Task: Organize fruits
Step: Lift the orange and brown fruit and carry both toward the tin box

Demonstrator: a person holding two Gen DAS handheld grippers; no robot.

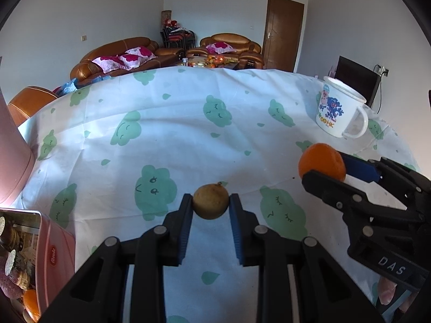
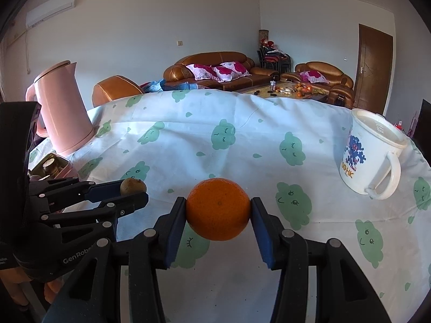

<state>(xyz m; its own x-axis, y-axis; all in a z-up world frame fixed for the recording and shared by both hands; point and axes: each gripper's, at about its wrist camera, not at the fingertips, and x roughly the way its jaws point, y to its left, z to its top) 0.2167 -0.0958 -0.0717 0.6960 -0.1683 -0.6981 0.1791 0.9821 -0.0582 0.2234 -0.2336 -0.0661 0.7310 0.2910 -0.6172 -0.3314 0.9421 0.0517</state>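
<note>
My left gripper (image 1: 210,202) is shut on a small brown round fruit (image 1: 210,201) and holds it above the cloud-print tablecloth (image 1: 172,140). My right gripper (image 2: 218,210) is shut on an orange (image 2: 218,208), also held above the cloth. In the left wrist view the right gripper (image 1: 320,168) with the orange (image 1: 322,164) is at the right. In the right wrist view the left gripper (image 2: 134,189) with the brown fruit (image 2: 132,185) is at the left. A pink tin (image 1: 54,258) at lower left holds several fruits, one of them an orange (image 1: 31,304).
A white cartoon mug (image 1: 340,107) stands at the back right of the table; it also shows in the right wrist view (image 2: 370,153). A pink kettle (image 2: 63,113) stands at the back left beside the tin (image 2: 54,165). Sofas and a door lie beyond the table.
</note>
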